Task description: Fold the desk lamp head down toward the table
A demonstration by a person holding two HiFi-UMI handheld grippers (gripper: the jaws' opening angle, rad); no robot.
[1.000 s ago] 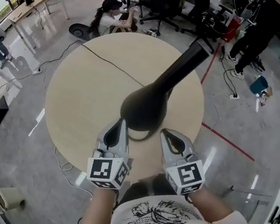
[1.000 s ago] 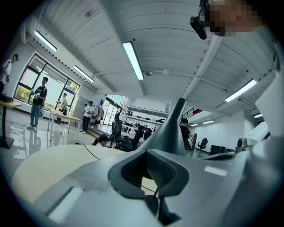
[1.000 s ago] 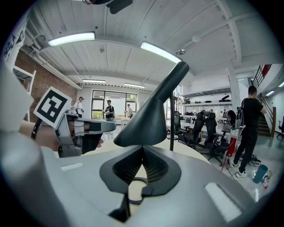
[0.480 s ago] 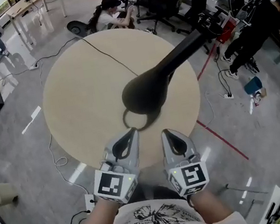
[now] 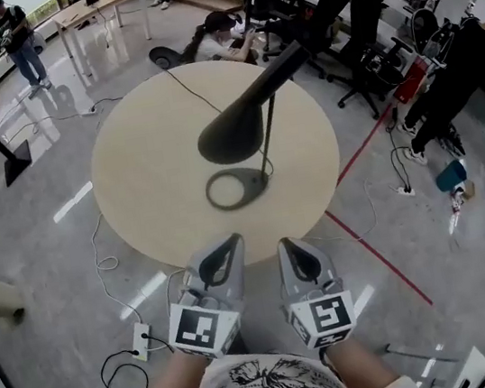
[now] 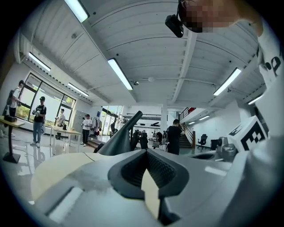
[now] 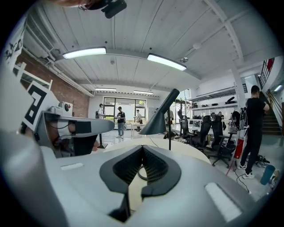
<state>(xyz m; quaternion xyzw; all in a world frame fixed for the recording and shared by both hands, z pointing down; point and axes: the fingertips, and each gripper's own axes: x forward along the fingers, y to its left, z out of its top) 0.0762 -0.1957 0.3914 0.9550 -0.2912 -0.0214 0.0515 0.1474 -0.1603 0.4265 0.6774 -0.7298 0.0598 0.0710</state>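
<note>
Lamp point(image 5: 233, 131) stands on table point(image 5: 145, 181), base point(image 5: 234, 189) close to near-right edge, head slanting over centre. Left gripper point(image 5: 225, 248) and right gripper point(image 5: 289, 247) side by side just off near edge, apart from lamp. Both jaws closed, gripping nothing. Table's left half open.

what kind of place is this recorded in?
Probably an open-plan office or lab: rows of black office chairs, a long desk by large windows, ceiling strip lights over a round table with a desk lamp.
</note>
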